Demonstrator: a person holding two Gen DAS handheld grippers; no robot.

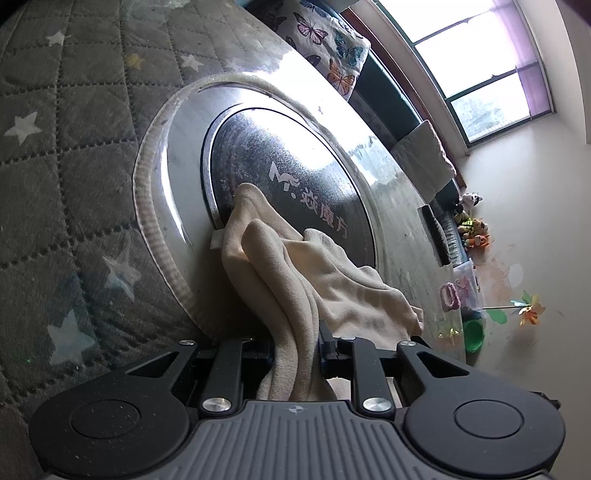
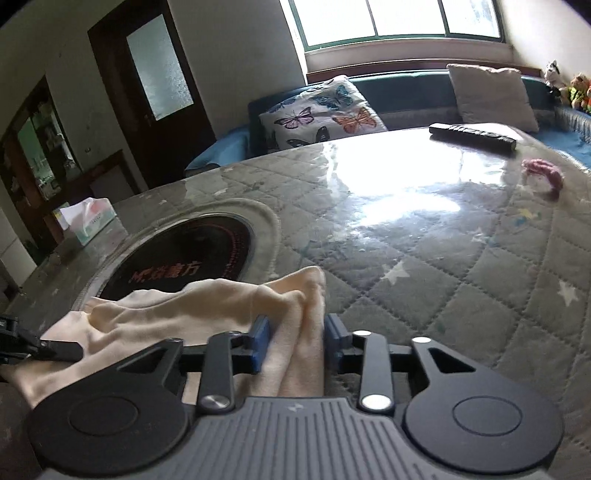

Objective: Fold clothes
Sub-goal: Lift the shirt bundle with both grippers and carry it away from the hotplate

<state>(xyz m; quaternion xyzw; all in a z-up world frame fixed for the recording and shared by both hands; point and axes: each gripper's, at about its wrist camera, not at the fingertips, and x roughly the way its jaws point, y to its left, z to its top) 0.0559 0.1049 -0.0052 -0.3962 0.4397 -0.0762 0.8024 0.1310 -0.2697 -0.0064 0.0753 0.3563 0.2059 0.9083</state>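
While angled downward, both grippers' fingers point(image 1: 334, 347) point(image 2: 260, 341) clamp the cream cloth point(image 1: 295, 273) point(image 2: 207, 306).

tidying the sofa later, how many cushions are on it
2: a butterfly cushion at the sofa's left end and a plain pale cushion further right, below the window. Others may be hidden behind the table.

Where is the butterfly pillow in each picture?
Left wrist view: the butterfly pillow is at the top middle, tilted, beyond the far edge of the quilted table cover.
Right wrist view: the butterfly pillow is above the middle, on the bench under the window.
Shared landmark: the round black plate with writing, set in the table, with the cream cloth lying over its edge.
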